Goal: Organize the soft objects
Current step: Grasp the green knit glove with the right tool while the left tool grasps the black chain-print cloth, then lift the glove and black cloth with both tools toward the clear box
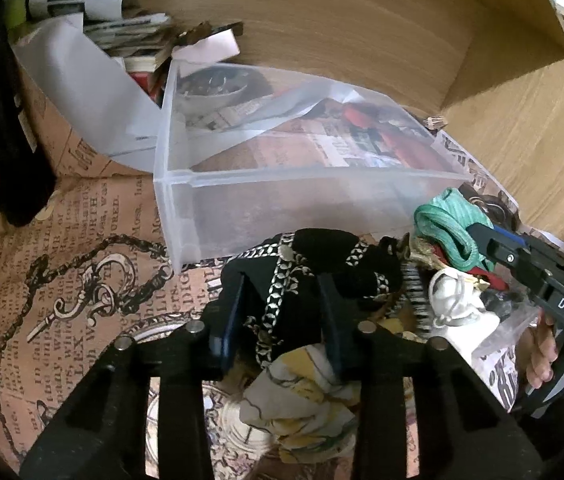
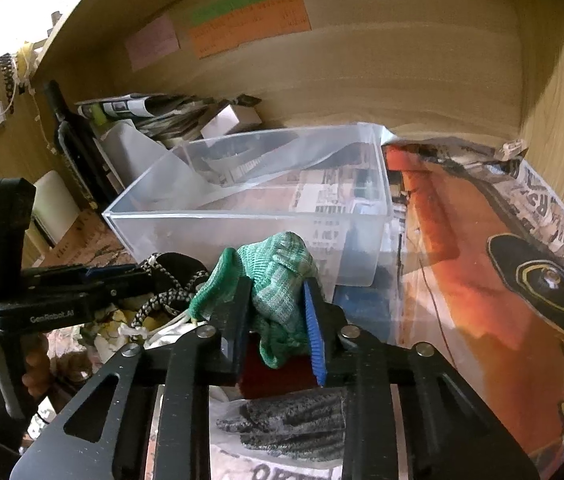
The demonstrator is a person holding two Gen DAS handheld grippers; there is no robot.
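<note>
Right wrist view shows the green knit glove [image 2: 282, 280] pinched between the right gripper [image 2: 277, 324] pads, bunched and lifted just in front of the clear plastic bin [image 2: 241, 216], probably so it can be carried over the near wall and dropped in. Beside it, the left gripper [image 1: 282, 308] is closed around a black patterned cloth [image 1: 306, 268], held at about the same height beside the bin's front wall (both arms seem to be loading together). Beneath them lies the rest of the pile: a yellow-and-white cloth [image 1: 302, 396], a white soft item [image 1: 454, 300] and a grey knit piece [image 2: 290, 424]. The bin itself looks empty of soft goods; only the printed newspaper sheet [image 1: 93, 280] under it shows through its bottom.
</note>
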